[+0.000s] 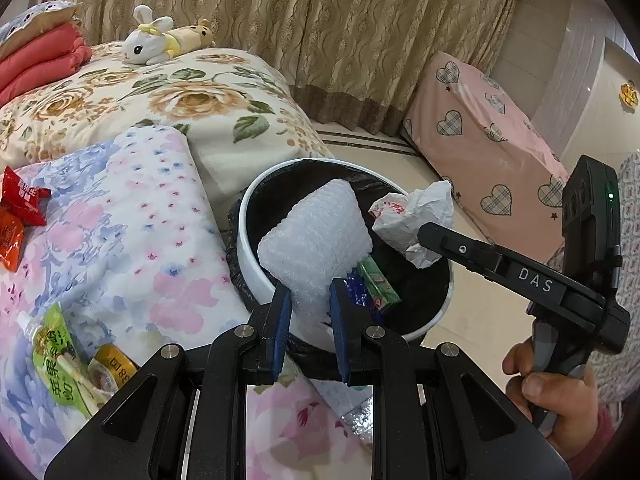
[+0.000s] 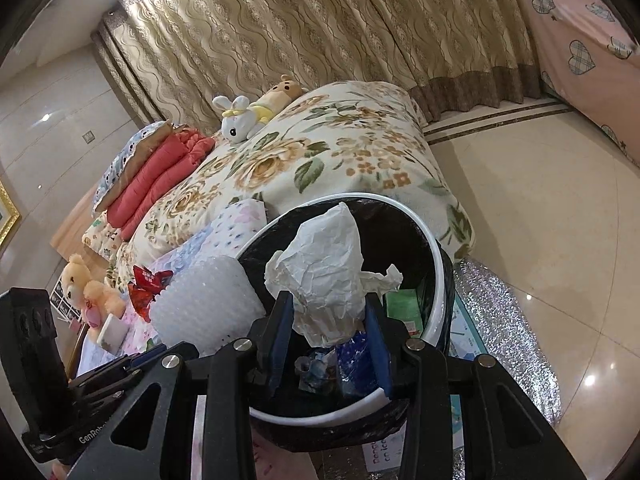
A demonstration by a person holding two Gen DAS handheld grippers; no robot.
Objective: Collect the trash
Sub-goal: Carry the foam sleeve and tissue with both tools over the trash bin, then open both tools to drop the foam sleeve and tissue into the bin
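Bedroom, beige patterned curtain [image 1: 320,20] across the back, bed with a floral quilt [image 1: 180,100] upper left of the left wrist view, tiled floor at right. White bin [image 1: 250,256] with a black liner stands just beside the bed, centre of both views.

Left gripper [image 1: 310,304]: jaws narrow, pinching the lower end of a bubble wrap piece [image 1: 316,236], which stands up and away from the jaws, directly over the bin mouth. Right gripper [image 2: 330,322]: jaws a little wider, clamped on a crumpled white paper wrapper [image 2: 324,268], long axis running up the frame, also above the bin opening, toward its right rim in the left wrist view.

Both pieces sit over the liner, so the next step looks like a release; neither needs more travel. Bin already holds a green packet [image 1: 378,280] and blue wrapper [image 1: 358,288]. Uncollected on the bed: red wrappers [image 1: 20,216] mid left, green pouch [image 1: 60,356] lower left, nearer the left hand.
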